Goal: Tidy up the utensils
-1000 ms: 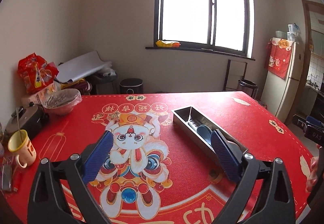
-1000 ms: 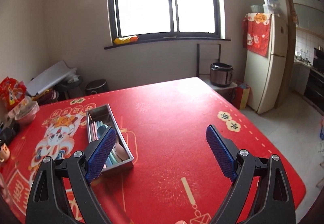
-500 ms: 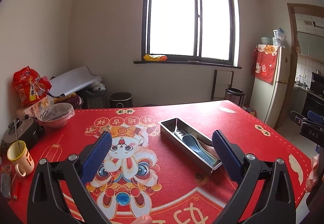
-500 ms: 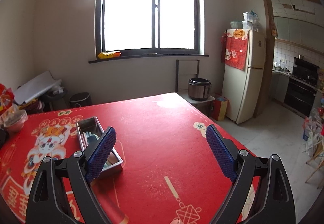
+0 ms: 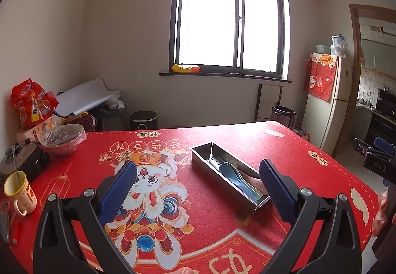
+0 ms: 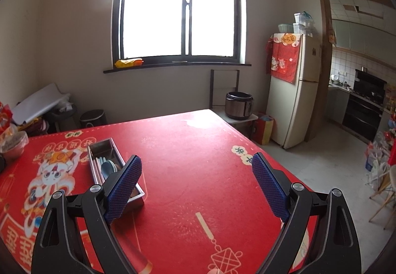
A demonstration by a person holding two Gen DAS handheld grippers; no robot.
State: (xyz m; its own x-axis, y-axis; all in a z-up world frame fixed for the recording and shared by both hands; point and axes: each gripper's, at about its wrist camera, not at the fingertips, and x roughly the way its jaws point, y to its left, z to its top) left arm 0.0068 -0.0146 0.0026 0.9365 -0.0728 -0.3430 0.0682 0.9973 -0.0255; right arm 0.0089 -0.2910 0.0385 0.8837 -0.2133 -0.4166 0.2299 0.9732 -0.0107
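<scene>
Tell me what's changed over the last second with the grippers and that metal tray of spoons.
Both grippers have pulled back and tilted up from the table, so the metal tray looks farther off. The left gripper and right gripper stayed open and empty. The tray, the spoons in it and the yellow mug haven't moved.

- Daylight pours in through the window (image 5: 230, 24), which is blown out to plain white in both views; nothing beyond the glass can be made out.
- The walls around the window look dim and grey by contrast.
- A pale patch of glare lies on the red bench (image 6: 195, 123) at its edge nearest the window.
- Shadows on the bench are soft and faint.
- Fisheye distortion bends the window frame and the walls; the corners fall off to black.
- Focus is sharp, with no motion blur.
</scene>
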